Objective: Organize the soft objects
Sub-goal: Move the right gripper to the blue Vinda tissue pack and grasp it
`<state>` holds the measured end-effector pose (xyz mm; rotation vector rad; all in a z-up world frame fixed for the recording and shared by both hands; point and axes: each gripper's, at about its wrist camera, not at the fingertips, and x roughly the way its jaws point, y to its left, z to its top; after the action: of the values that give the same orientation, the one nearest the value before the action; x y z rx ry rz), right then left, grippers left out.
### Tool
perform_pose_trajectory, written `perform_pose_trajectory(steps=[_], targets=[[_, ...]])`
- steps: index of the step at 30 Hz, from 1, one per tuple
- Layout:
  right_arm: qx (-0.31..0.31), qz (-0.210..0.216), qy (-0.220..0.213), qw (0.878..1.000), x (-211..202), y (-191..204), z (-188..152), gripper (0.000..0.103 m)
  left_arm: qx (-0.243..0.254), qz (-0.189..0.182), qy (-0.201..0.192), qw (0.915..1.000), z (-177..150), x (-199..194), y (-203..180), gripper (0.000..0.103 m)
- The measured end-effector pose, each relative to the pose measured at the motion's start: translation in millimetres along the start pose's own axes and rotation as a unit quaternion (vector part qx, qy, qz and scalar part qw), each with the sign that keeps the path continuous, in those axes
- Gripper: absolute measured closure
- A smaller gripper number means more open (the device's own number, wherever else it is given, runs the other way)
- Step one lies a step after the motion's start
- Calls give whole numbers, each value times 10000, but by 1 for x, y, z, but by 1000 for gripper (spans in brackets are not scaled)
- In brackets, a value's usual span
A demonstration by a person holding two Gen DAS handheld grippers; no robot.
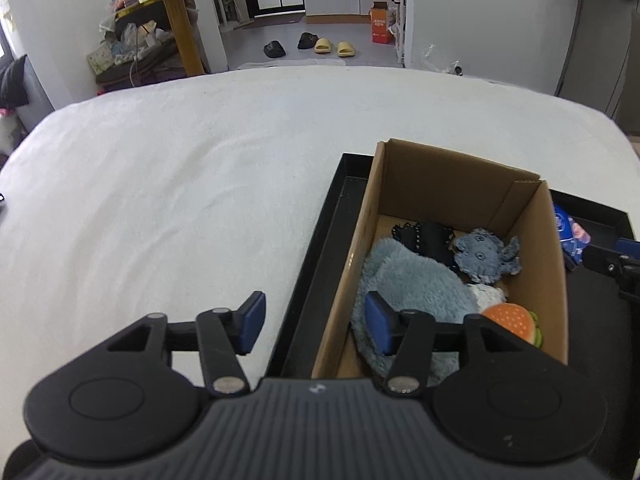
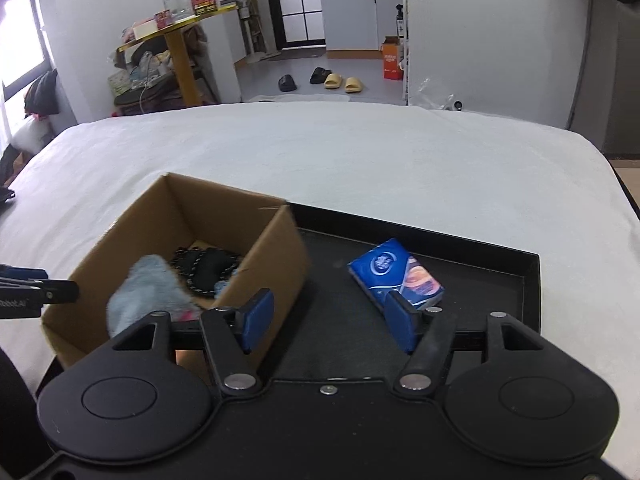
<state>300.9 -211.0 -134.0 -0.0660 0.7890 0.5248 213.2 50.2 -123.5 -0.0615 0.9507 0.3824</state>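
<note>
While boxed: four toys (image 1: 412,280), one tissue pack (image 2: 396,272).

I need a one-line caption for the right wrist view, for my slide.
Open right claw above black tray, between cardboard box of soft items and blue tissue pack.

Left gripper (image 1: 316,326) jaws spread wide, empty, straddling the near left wall of the cardboard box (image 1: 452,184), right gripper (image 2: 330,322) jaws likewise apart, empty, just right of the box, both level, facing forward
</note>
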Motion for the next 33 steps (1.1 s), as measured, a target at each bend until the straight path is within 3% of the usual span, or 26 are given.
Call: perform_pose_trajectory(steps=[6, 13, 25, 33], targets=[[-59, -295, 111, 9995, 25, -18, -8, 40, 75, 122, 70, 9999, 6, 10, -8, 46], [-90, -495, 108, 9987, 39, -30, -11, 25, 91, 267, 132, 9995, 15, 22, -18, 43], [-159, -708, 264, 9970, 66, -45, -15, 24, 191, 578, 200, 9979, 21, 41, -32, 43], [-531, -519, 95, 9972, 84, -37, -16, 24, 316, 705, 229, 9967, 21, 45, -36, 43]])
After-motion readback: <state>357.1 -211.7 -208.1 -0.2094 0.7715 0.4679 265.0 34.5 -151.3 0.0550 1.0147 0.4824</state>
